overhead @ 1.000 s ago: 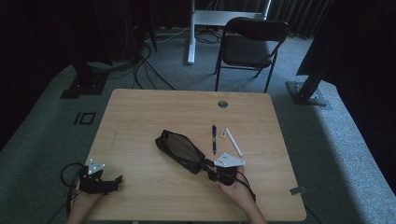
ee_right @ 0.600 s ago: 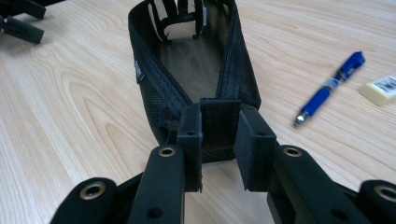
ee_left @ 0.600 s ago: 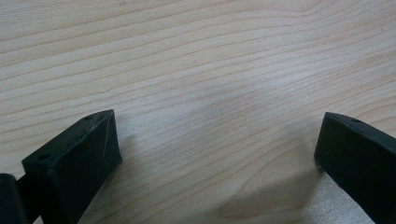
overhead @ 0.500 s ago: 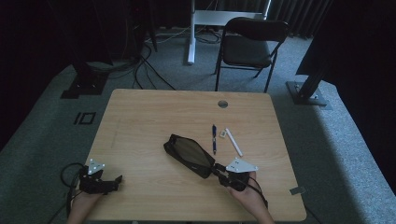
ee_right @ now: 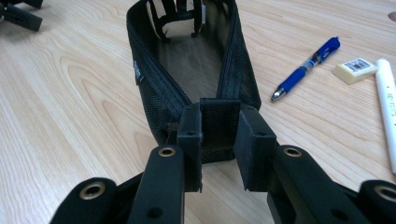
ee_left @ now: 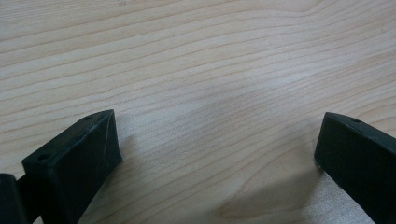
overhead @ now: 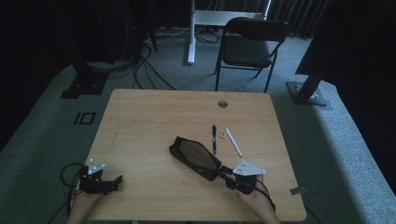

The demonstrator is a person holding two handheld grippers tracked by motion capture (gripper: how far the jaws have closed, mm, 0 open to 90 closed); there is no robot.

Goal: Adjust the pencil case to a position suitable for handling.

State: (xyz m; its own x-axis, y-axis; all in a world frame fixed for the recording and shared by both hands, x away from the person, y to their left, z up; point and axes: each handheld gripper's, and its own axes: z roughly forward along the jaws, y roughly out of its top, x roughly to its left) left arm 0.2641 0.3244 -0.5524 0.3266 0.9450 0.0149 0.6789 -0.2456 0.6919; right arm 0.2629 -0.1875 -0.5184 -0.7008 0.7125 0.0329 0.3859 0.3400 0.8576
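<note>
Near the table's (overhead: 140, 107) front-left corner the left gripper (ee_left: 219, 144) rests with jaws wide, empty. Toward the front-right, the right gripper (ee_right: 219, 140) pinches the end tab of the open mesh pencil pouch (overhead: 194, 156); soft and light, it likely sags unless taken by its stiffer zipper edge.

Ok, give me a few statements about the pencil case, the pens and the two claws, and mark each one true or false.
1. The right claw is shut on the end tab of the black mesh pencil case. True.
2. The pencil case is zipped closed. False: its top gapes open.
3. The left claw is open over bare wooden table. True.
4. The blue pen lies inside the case. False: it lies on the table beside it.
5. The eraser sits between the blue pen and the white pen. True.
</note>
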